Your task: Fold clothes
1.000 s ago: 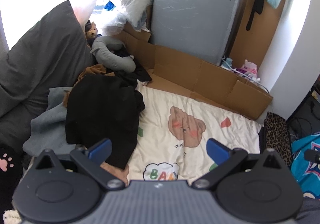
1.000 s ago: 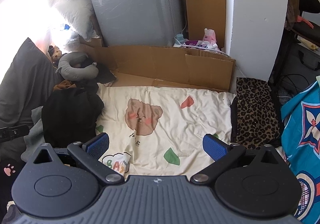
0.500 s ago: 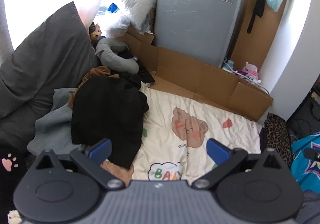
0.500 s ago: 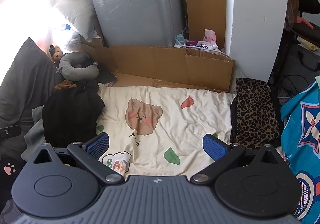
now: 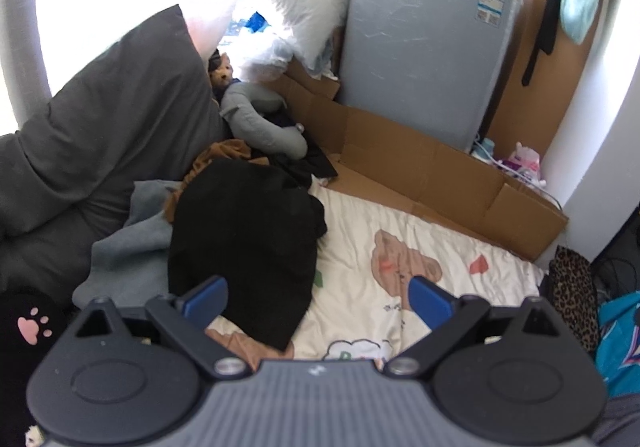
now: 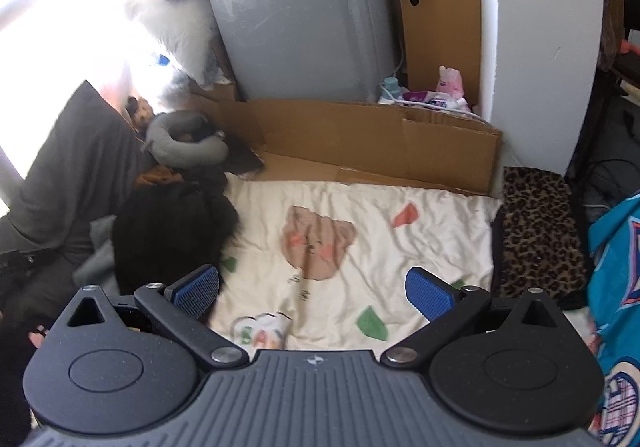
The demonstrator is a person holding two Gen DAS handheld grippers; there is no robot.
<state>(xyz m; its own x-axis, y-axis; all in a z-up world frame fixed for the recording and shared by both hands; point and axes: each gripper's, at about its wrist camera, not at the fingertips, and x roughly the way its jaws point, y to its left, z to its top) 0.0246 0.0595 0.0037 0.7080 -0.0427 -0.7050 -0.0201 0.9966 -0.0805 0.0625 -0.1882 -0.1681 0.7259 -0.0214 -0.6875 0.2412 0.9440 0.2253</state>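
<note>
A crumpled black garment point(image 5: 248, 239) lies on the left side of a cream cartoon-print blanket point(image 5: 400, 247), on top of a grey-blue cloth point(image 5: 124, 247) and a brown cloth point(image 5: 224, 155). My left gripper point(image 5: 316, 297) is open and empty, held above the black garment's near edge. In the right wrist view the black garment point(image 6: 168, 235) lies at the left of the blanket point(image 6: 360, 231). My right gripper point(image 6: 314, 287) is open and empty above the blanket's near part.
A dark grey pillow point(image 5: 100, 135) and a grey neck pillow point(image 5: 264, 123) lie at the left. Cardboard point(image 5: 420, 167) and a wrapped grey appliance point(image 5: 424, 35) stand behind the blanket. A leopard-print cloth point(image 6: 536, 231) and a blue patterned fabric point(image 6: 616, 271) lie at the right.
My left gripper has shifted left and closer to the black garment, which now sits more central in its view. My right gripper has moved a little toward the blanket. Both stay open.
</note>
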